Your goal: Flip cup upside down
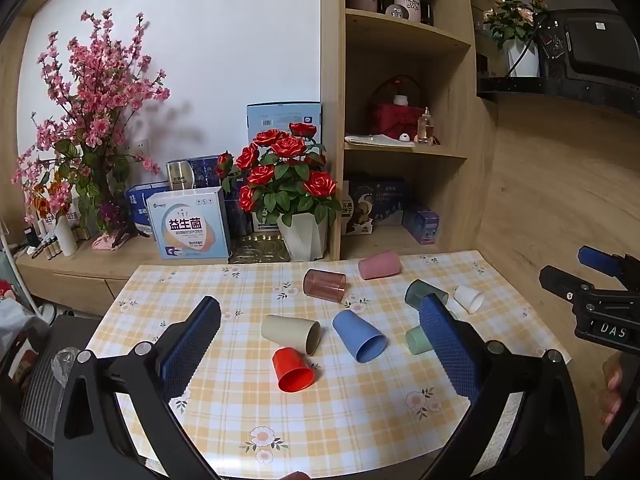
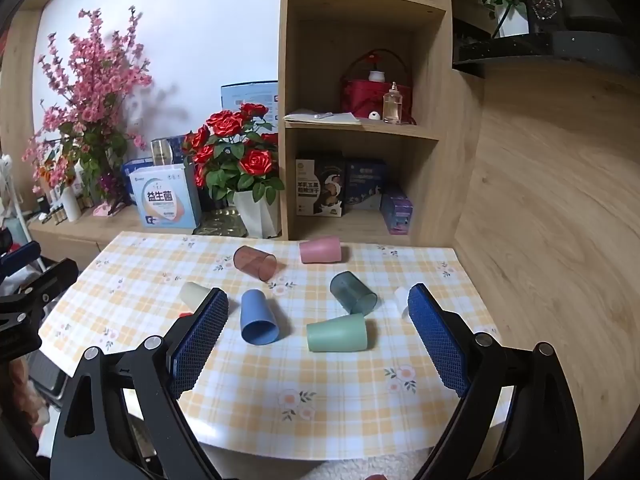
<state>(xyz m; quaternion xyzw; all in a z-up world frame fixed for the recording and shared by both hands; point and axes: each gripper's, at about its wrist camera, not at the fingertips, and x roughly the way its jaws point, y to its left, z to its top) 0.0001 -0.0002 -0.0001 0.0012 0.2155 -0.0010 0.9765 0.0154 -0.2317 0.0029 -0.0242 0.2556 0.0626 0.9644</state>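
Both claws, left claw (image 1: 320,344) and right claw (image 2: 318,340), held wide, empty. Red cup (image 1: 292,370) on side, 6 o'clock on surface (image 1: 360,420); judged light, rigid, slippery plastic; best pinched across mid-wall.

Yellow plaid floral tablecloth (image 1: 320,420) covering table. Red rose pot (image 1: 286,184) standing far, just beyond cloth edge. Probiotic box (image 1: 190,224) sitting left of roses. Pink blossom branches (image 1: 86,92) rising far left. Wooden shelf unit (image 1: 404,152) standing far right, holding red basket (image 1: 394,114), perfume bottle (image 1: 425,127), snack boxes (image 1: 376,202), mugs (image 1: 406,2).
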